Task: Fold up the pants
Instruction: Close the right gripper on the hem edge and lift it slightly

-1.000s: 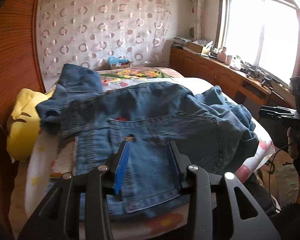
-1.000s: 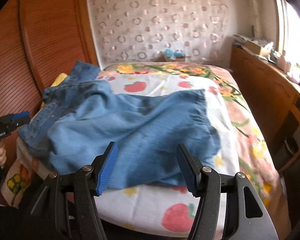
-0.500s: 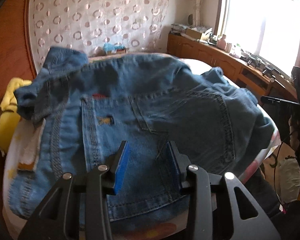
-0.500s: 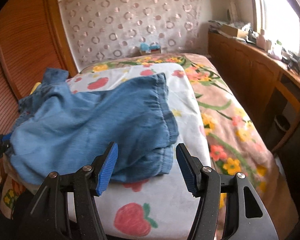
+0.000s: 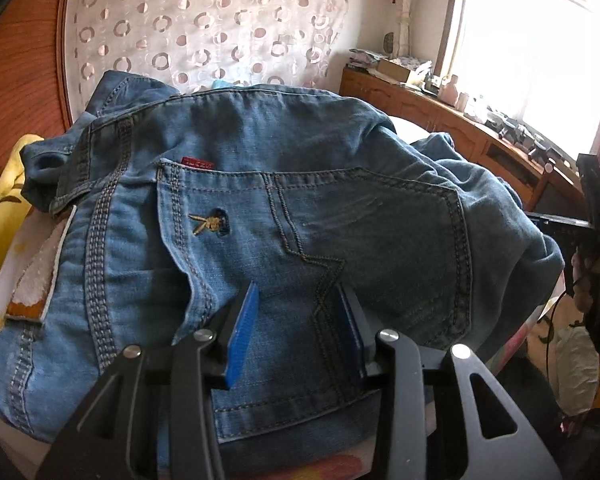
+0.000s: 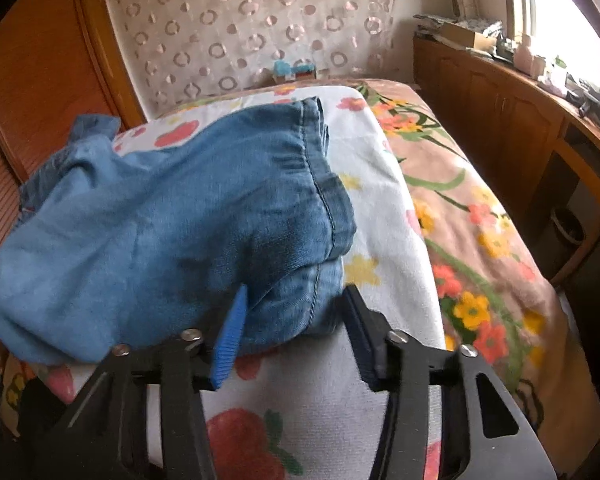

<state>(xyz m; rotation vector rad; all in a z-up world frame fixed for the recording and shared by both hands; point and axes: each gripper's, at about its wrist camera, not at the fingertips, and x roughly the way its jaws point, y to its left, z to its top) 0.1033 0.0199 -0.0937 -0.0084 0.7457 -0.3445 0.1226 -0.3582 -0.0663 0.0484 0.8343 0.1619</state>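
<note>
The left tongs (image 5: 298, 320) stand with jaws apart, low over the seat of the jeans (image 5: 284, 208), blue pads either side of a back-pocket seam; whether the pads press the cloth I cannot tell, but nothing is pinched. Left of them lie a yellow cushion (image 5: 2, 196) and a white patch (image 5: 36, 276) at the waist edge. The jeans lie heaped on the bed (image 6: 380, 184), waistband rumpled toward the wooden headboard side, and the legs bunched off to the right.

The right tongs (image 6: 292, 326) are likewise spread wide, astride the lowest hem corner of a leg cuff (image 6: 320, 200), not closed on it. The cuffs rest on the strawberry sheet (image 6: 284, 412), with the flowered blanket (image 6: 472, 220) further right.

By my judgement the folding has scarcely begun: the pants look doubled roughly but lumpy, no clean crease shows. Gripping waist and hem, smoothing and folding over all remain.
</note>
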